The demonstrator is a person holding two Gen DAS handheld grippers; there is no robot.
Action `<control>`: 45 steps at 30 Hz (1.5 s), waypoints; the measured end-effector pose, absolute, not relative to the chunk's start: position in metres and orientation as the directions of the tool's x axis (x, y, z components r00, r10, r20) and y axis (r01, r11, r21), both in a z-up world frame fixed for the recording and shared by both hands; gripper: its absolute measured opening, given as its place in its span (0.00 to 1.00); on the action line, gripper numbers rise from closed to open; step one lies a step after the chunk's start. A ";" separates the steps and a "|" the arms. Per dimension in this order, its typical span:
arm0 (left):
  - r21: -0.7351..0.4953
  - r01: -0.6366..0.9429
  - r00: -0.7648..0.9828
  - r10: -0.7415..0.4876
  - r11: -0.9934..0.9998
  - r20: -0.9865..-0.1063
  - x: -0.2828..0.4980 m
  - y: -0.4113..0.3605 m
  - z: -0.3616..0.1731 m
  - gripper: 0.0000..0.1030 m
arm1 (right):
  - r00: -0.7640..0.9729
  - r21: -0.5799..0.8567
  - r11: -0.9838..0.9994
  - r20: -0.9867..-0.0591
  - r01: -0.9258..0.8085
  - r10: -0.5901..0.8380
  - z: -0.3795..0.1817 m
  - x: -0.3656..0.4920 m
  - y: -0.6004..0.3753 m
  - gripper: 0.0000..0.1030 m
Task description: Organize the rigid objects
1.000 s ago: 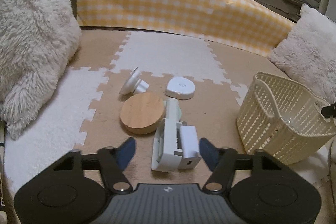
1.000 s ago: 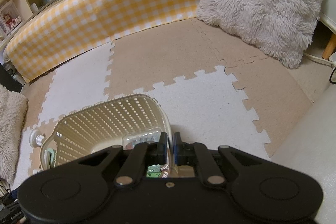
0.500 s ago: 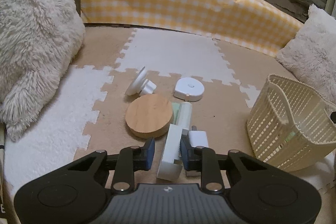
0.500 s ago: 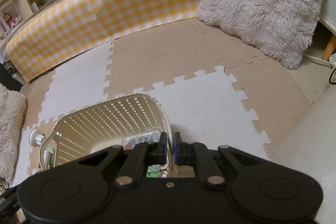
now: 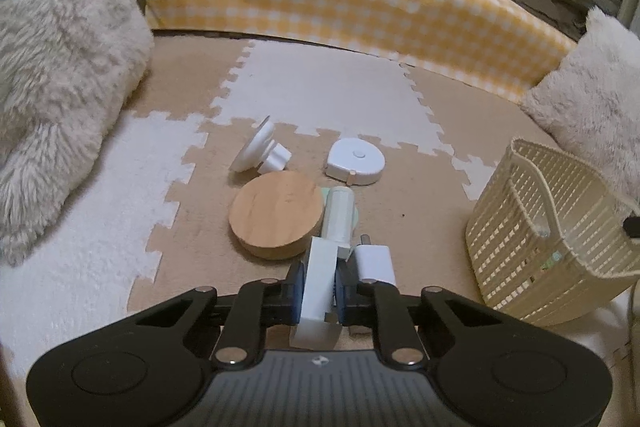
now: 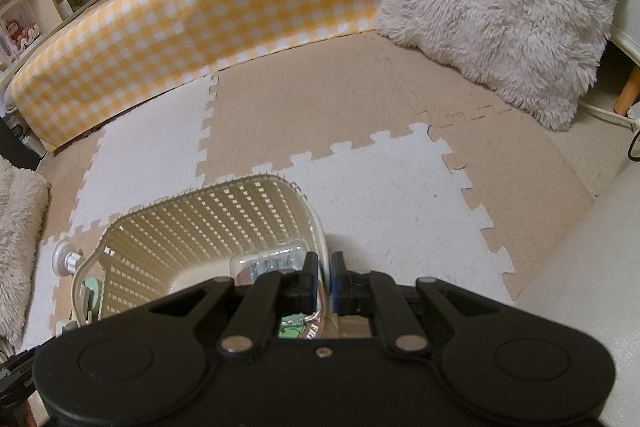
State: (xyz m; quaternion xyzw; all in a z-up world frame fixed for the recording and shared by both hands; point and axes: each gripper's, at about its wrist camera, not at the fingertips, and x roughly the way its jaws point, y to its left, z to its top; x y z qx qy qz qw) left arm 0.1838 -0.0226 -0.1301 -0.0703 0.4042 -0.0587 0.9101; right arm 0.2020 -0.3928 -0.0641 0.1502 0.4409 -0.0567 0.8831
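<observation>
The left gripper (image 5: 317,287), spread wide a second ago, is closing its jaws onto the white rectangular plastic holder (image 5: 318,277) on the mat, ready for lifting toward the cream slatted plastic basket (image 5: 552,247), whose rim, only the right wrist view shows, the right gripper (image 6: 324,281) pinches tight.

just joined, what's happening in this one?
A person with two handheld grippers is tidying small items off a foam mat into a cream basket. The left gripper is closing its jaws on a white plastic holder, which lies beside a wooden disc, a white charger and a tape measure. The right gripper is shut on the basket's rim, steadying it.
</observation>
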 end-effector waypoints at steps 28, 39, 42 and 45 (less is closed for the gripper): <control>-0.171 0.021 0.604 -0.149 0.985 -0.783 0.158 -0.023 -0.117 0.53 | 0.612 0.217 0.948 -0.790 0.234 0.030 -0.063 0.200 -0.393 0.06; -0.094 0.010 0.563 -0.083 0.996 -0.822 0.167 -0.020 -0.136 0.59 | 0.612 0.216 0.948 -0.790 0.234 0.029 -0.063 0.201 -0.393 0.06; -0.090 0.004 0.548 -0.078 0.996 -0.833 0.168 -0.019 -0.140 0.60 | 0.612 0.216 0.948 -0.790 0.234 0.029 -0.063 0.200 -0.393 0.06; -0.093 0.013 0.549 -0.085 0.996 -0.832 0.167 -0.020 -0.139 0.60 | 0.612 0.216 0.948 -0.790 0.233 0.029 -0.063 0.200 -0.392 0.06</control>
